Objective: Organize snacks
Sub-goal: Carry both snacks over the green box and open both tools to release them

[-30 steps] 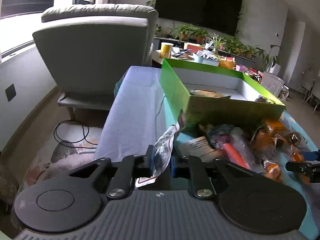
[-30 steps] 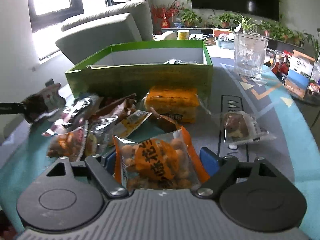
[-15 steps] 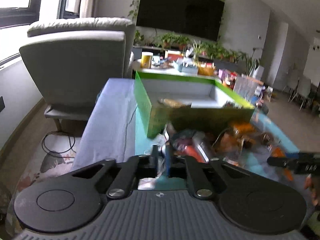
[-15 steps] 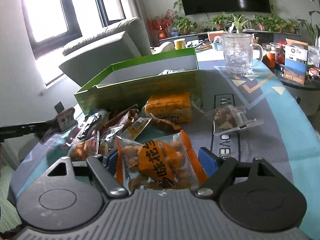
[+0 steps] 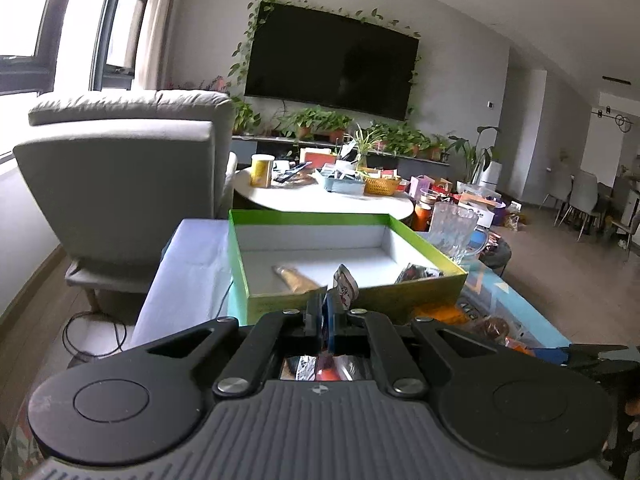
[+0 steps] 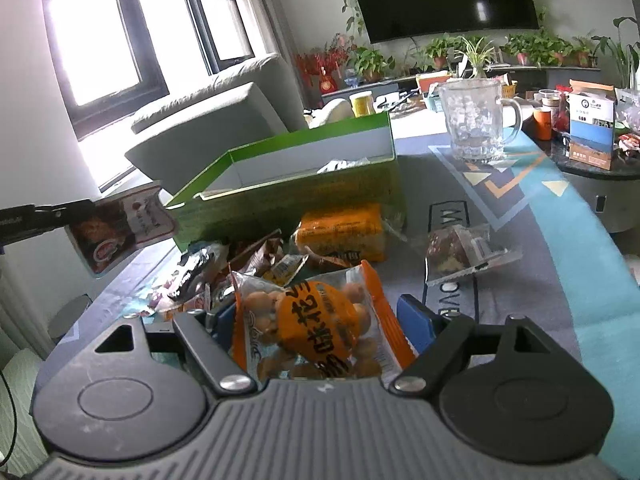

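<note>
My left gripper (image 5: 325,312) is shut on a flat snack packet (image 5: 344,289), held in the air just before the near wall of the green box (image 5: 360,300). The packet shows red and white in the right wrist view (image 6: 120,226), left of the box (image 6: 288,204). The box holds a tan packet (image 5: 296,278) and a dark one (image 5: 416,272). My right gripper (image 6: 320,316) has its blue pads either side of an orange peanut packet (image 6: 316,320), jaws wide. A pile of snack packets (image 6: 248,264) lies before the box.
An orange packet (image 6: 340,232) and a clear-wrapped brown cake (image 6: 456,248) lie on the patterned table mat (image 6: 540,216). A glass mug (image 6: 476,120) stands right of the box. A grey armchair (image 5: 120,184) and a cluttered round table (image 5: 320,196) lie beyond.
My left gripper has risen and swung right with its packet, so it now looks down into the box. My right gripper has lifted slightly; the peanut packet stays between its pads.
</note>
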Motion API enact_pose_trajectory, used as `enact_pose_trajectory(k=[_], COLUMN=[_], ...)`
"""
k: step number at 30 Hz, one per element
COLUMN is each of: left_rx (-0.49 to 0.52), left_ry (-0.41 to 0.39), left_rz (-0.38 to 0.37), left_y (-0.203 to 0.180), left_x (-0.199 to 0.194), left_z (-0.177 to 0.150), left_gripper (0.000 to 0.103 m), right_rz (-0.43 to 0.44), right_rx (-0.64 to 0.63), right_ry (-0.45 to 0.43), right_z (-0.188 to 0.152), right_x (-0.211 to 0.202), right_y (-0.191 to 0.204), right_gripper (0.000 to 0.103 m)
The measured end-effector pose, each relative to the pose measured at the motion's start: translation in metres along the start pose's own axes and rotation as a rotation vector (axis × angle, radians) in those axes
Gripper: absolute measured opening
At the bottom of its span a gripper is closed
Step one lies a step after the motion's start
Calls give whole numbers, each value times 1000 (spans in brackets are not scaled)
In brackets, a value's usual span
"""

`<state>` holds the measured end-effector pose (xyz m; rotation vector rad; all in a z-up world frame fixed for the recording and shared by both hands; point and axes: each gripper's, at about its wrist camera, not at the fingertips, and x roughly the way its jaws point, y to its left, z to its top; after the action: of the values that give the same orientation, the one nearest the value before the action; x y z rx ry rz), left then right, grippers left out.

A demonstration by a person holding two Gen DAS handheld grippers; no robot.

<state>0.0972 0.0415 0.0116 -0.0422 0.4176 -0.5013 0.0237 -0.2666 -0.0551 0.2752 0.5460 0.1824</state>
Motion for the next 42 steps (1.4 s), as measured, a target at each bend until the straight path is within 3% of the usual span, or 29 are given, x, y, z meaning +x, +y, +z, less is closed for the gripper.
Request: enact_pose_trajectory(k=[11, 17, 23, 32, 42], left_rx=[32, 28, 37, 31, 25], left_ry=[-51, -57, -58, -46, 51], left_rz=[13, 59, 83, 105, 95], left_y=[-15, -17, -19, -12, -7], left_x=[26, 47, 66, 108, 155], left_z=[32, 49, 58, 72, 56], left_gripper=[2, 3, 3, 3, 3], right_rz=[29, 78, 97, 81, 47], right_rx=[-14, -52, -55, -12, 13], right_ry=[-114, -209, -248, -240, -153], right_z=[33, 68, 92, 110, 106], right_x=[-5, 10, 31, 69, 103], right_y=[6, 22, 26, 23, 21], right_gripper=[69, 69, 69, 69, 69])
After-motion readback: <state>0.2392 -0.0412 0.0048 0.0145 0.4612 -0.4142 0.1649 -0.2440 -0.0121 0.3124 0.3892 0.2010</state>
